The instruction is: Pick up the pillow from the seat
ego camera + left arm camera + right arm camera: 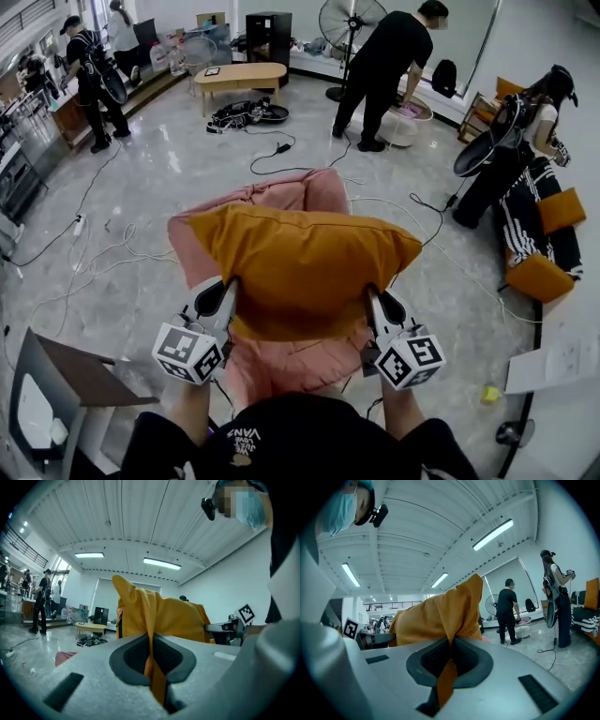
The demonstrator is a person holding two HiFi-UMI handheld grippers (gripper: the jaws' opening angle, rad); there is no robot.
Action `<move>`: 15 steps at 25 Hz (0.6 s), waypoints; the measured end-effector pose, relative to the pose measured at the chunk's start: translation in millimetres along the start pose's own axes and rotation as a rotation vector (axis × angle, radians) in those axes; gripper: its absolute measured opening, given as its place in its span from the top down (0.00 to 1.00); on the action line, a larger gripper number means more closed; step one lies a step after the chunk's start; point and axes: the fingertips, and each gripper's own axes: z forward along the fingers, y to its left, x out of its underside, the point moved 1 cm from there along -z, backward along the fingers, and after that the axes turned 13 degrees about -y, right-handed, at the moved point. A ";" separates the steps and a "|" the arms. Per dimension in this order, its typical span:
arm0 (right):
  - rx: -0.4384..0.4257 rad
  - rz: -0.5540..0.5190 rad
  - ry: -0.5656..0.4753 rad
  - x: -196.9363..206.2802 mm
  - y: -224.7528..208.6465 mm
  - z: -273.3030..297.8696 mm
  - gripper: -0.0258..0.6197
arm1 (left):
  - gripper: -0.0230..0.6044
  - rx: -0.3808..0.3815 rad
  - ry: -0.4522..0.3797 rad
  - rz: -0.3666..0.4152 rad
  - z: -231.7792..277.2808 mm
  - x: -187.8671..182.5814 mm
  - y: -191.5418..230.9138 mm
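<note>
**A:** So where's the mustard-orange fabric pillow (305, 267) sitting, and how much room is there around it?

**B:** It's over the seat of the pink upholstered armchair (295, 192), with the chair's back poking out behind it and the front of the seat showing under its near edge. I can't tell if the underside touches the seat. The left gripper (225, 302) and right gripper (375, 307) each have 1 of the near corners. In both gripper views the jaws are squeezed together on a thin fold of orange fabric.

**A:** Which way does it run?

**B:** The long axis goes left to right, from 1 gripper to the other. The near long edge faces the person and the far edge faces the chair back. The 2 far corners stick out past the chair's sides, and the right 1 is pretty pointy.

**A:** Clearance?

**B:** There's loads of glossy grey floor (187, 159) beyond the chair. On the left there are loose white cables (103, 253) on the floor, plus a small dark-topped side table (80, 370) near the person's left elbow. On the right a black cable (427, 211) runs just beside the chair. The person in black (384, 70) at the back is well apart from all this.
</note>
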 end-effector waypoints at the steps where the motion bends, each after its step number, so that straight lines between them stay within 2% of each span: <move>1: -0.010 -0.002 -0.016 -6.9 1.8 1.2 0.94 | 0.93 0.003 -0.016 0.010 1.8 -7.1 -0.5; 9: -0.040 -0.009 -0.120 -50.5 14.5 7.2 0.94 | 0.93 0.006 -0.108 0.027 7.1 -45.4 -2.0; 15: -0.065 -0.013 -0.161 -65.9 21.8 4.6 0.94 | 0.93 -0.008 -0.145 0.030 5.8 -59.1 -2.6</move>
